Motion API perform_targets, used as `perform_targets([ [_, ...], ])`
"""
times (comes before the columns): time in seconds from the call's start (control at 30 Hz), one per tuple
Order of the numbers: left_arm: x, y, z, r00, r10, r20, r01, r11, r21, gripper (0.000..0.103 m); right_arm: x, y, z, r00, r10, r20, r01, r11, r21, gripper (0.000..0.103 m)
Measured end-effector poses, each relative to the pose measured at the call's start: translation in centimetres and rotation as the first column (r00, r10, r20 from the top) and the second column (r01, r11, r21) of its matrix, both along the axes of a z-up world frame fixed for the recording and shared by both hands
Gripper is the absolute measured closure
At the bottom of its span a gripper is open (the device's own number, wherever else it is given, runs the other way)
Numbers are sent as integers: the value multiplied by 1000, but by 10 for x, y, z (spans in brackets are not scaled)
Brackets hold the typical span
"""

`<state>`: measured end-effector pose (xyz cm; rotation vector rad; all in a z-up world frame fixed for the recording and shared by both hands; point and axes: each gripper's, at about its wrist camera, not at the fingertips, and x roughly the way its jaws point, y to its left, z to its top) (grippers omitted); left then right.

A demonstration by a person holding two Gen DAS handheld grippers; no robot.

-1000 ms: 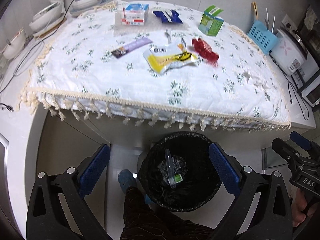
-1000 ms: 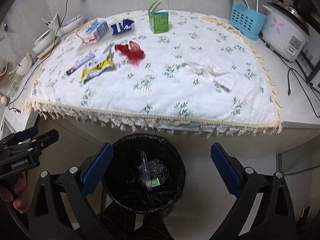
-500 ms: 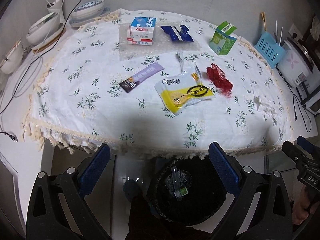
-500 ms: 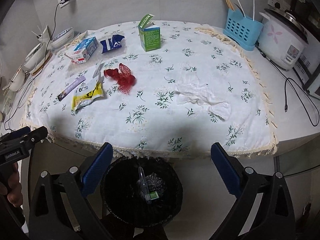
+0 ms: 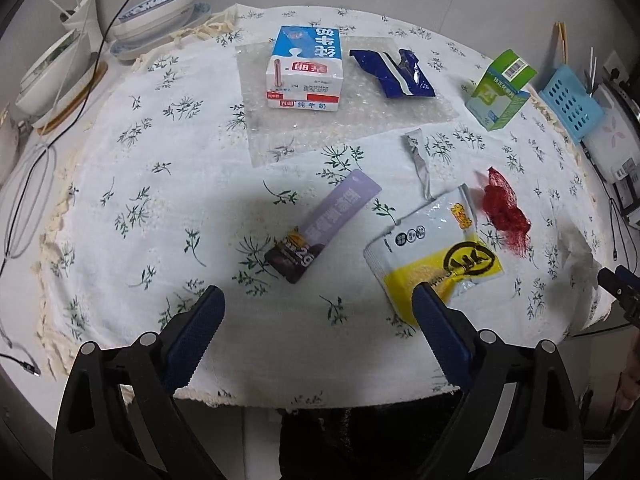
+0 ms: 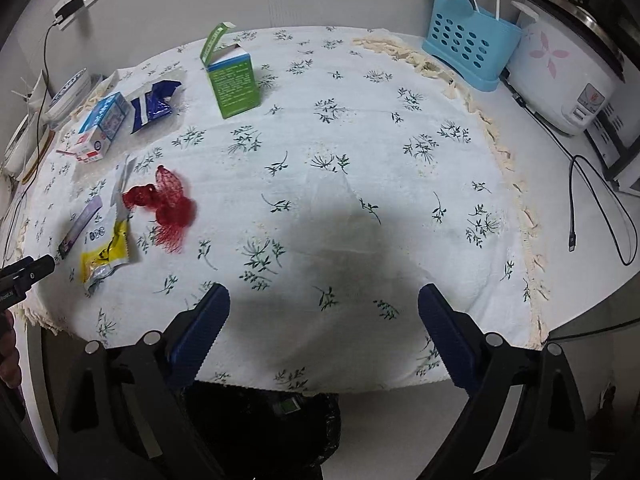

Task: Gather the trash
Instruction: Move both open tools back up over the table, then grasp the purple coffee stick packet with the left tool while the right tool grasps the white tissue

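Now both grippers hang over the near edge of the tablecloth (image 5: 168,184), a white cloth with little green plants on it, and every bit of trash lies on that cloth. The left gripper (image 5: 318,312) has its blue jaws wide, though they have just been closing a little, and nothing sits between them. Just past its tips, near the cloth's front edge, lies the purple wrapper (image 5: 324,226), and right beside that, under the tip of the right-hand finger, lies the yellow and white packet (image 5: 436,256). The red net (image 5: 504,210) sits just behind the packet, and a small silver scrap (image 5: 418,160) lies near them both. Farther back on the cloth, the milk carton (image 5: 306,70) and the crumpled blue wrapper (image 5: 394,74) rest on a clear plastic sheet (image 5: 280,128). The green box (image 6: 232,80) stands upright near the cloth's back edge with its flap open. The right gripper (image 6: 324,318) also has its jaws wide, they too have just been closing a little, and they hold nothing; only bare cloth lies under them. Below the cloth's front edge you can see the black trash bag (image 6: 260,432). Off the cloth to the right stand a blue basket (image 6: 468,52) and a white rice cooker (image 6: 568,76).
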<state>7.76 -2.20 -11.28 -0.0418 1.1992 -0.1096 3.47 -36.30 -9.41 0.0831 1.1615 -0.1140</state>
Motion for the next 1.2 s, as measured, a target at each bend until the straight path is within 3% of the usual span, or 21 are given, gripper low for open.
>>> perform_targets([
  [0.4, 48, -8, -31, 994, -79, -76, 80, 997, 12, 31, 44, -13, -33, 991, -13, -134, 16, 1000, 15, 39],
  [0.53, 56, -16, -33, 992, -100, -72, 104, 993, 59, 36, 49, -12, -38, 987, -12, -162, 15, 1000, 19, 49],
  [0.67, 62, -22, -32, 992, -93, -90, 102, 990, 101, 49, 53, -13, -42, 983, -24, -181, 28, 999, 22, 62],
  [0.8, 66, -20, -31, 993, -75, -96, 86, 990, 110, 76, 55, -15, -44, 980, -47, -192, 51, 999, 15, 74],
  [0.87, 67, -17, -30, 992, -74, -98, 85, 991, 105, 83, 55, -15, -45, 979, -56, -197, 59, 998, 8, 84],
  [1.2, 70, 5, -20, 993, -72, -89, 76, 996, 46, 86, 51, -15, -34, 984, -100, -151, 102, 995, 4, 91],
])
